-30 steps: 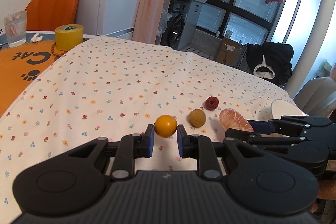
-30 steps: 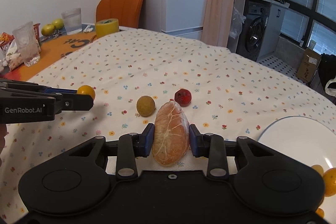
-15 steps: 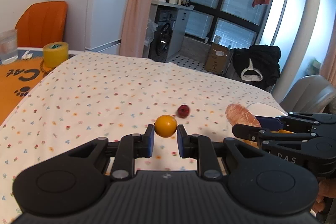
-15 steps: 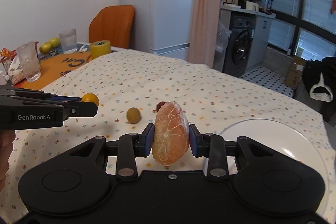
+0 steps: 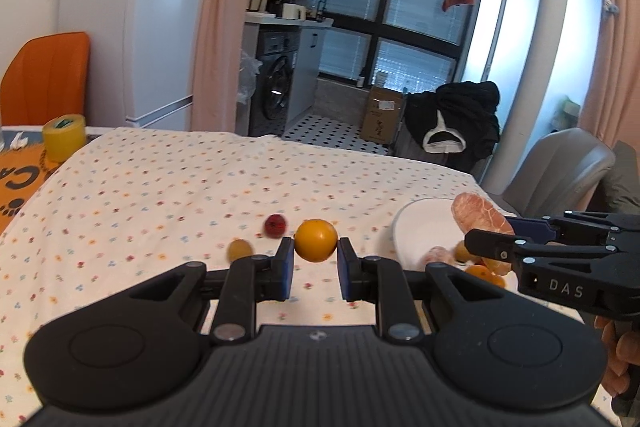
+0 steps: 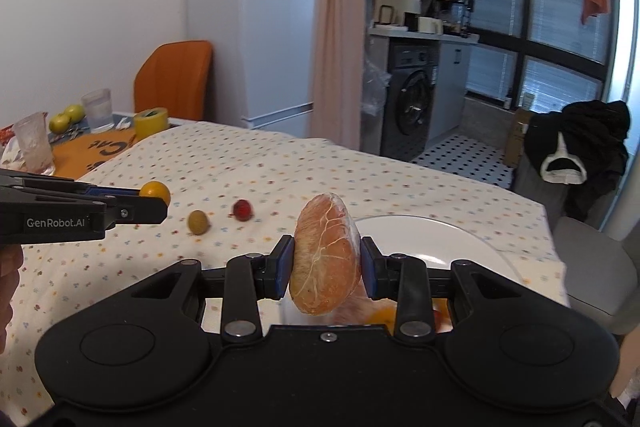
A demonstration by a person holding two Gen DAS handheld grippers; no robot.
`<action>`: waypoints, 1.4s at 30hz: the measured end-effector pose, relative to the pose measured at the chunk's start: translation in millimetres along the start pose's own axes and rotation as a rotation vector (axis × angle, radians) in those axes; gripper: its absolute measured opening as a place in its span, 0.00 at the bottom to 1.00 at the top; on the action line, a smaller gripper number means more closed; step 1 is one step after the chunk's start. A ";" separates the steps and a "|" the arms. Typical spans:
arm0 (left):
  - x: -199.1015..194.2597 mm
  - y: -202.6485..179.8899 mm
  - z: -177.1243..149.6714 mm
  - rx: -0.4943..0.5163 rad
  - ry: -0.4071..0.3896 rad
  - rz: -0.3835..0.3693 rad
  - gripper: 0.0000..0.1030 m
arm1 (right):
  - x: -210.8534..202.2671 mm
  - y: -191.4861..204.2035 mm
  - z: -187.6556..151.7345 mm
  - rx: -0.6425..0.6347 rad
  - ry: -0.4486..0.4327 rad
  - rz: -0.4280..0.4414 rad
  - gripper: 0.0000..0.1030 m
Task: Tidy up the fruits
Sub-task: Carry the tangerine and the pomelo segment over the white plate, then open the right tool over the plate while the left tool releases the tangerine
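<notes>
My left gripper [image 5: 316,259] is shut on a small orange fruit [image 5: 315,240], held above the flowered tablecloth. My right gripper [image 6: 326,261] is shut on a peeled pomelo segment [image 6: 325,259], hanging over the near rim of a white plate [image 6: 420,235]. In the left wrist view that plate [image 5: 420,223] lies at the right with several small fruits [image 5: 460,259] on it, and the segment [image 5: 478,215] shows above them. A dark red fruit [image 6: 242,209] and an olive-green fruit [image 6: 198,221] lie on the cloth between the grippers.
A yellow tape roll [image 6: 151,119], two glasses [image 6: 96,109], green apples [image 6: 66,115] and an orange mat sit at the table's far left. An orange chair [image 6: 176,79] stands behind, a grey chair [image 5: 560,163] at the right edge. A hand [image 5: 616,347] holds the right gripper.
Both grippers have lifted and swung right with their fruit. The pomelo segment is now over the plate, and the red and green fruits lie further left in both views.
</notes>
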State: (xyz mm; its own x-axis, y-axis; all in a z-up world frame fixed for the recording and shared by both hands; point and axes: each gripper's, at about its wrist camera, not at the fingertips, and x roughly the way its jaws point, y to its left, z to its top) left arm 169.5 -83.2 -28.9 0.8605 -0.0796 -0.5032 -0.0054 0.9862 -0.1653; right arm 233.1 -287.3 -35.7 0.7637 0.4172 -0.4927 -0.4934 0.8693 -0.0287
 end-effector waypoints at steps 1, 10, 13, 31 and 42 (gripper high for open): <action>0.7 -4.0 0.3 0.006 0.000 -0.005 0.20 | -3.6 -4.1 -2.3 0.004 -0.003 -0.009 0.32; 11.9 -37.3 -0.4 0.054 0.014 -0.039 0.20 | -18.7 -42.0 -20.2 0.071 -0.013 -0.071 0.32; 16.7 -45.8 -0.3 0.069 0.020 -0.043 0.20 | -21.6 -52.9 -26.6 0.090 -0.015 -0.084 0.32; 63.7 -79.9 -5.1 0.138 0.082 -0.059 0.20 | 1.7 -96.7 -54.7 0.216 0.024 -0.131 0.36; 85.9 -85.2 -6.4 0.143 0.125 -0.071 0.20 | 1.0 -105.8 -60.0 0.256 0.016 -0.116 0.44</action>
State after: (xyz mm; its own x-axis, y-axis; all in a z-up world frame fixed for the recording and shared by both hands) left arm 240.7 -174.9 -63.4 0.7864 -0.1578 -0.5972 0.1325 0.9874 -0.0864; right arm 261.1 -394.8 -85.4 0.8012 0.3084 -0.5127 -0.2800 0.9506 0.1342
